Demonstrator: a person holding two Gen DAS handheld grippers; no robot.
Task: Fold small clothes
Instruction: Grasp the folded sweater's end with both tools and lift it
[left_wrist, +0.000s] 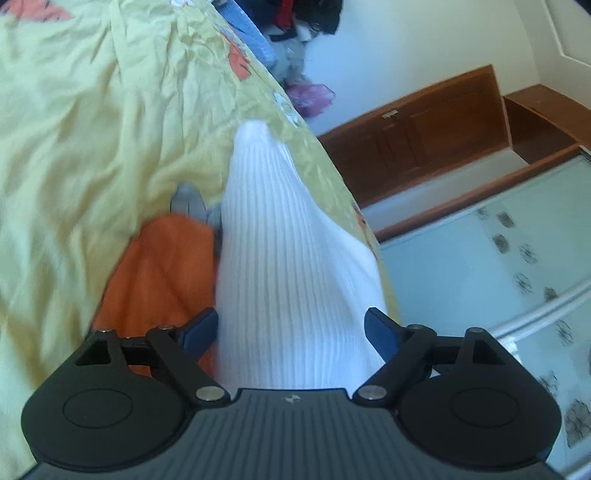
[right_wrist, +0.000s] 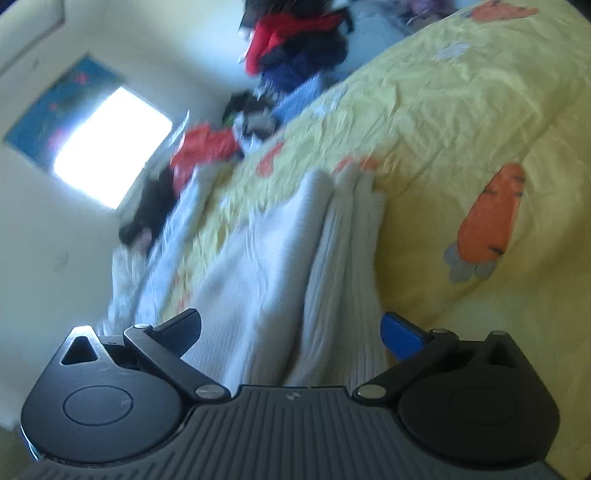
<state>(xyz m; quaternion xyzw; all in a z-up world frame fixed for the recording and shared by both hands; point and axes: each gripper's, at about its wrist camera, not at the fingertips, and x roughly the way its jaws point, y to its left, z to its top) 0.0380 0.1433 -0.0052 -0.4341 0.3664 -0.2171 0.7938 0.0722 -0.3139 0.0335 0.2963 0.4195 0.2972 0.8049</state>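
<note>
A white ribbed garment (left_wrist: 288, 258) lies on the yellow bedsheet (left_wrist: 92, 129) and runs between the fingers of my left gripper (left_wrist: 291, 332), whose jaws stand wide apart around it. In the right wrist view the same white ribbed cloth (right_wrist: 332, 258) lies bunched in folds on the sheet (right_wrist: 461, 110), passing between the spread fingers of my right gripper (right_wrist: 291, 332). Both grippers are open; neither pinches the cloth. The part of the garment beneath each gripper body is hidden.
An orange carrot print (left_wrist: 159, 277) is on the sheet left of the garment. A pile of red and dark clothes (right_wrist: 295, 44) sits at the bed's far end. A wooden cabinet (left_wrist: 424, 136) and the floor (left_wrist: 480, 277) lie beyond the bed edge.
</note>
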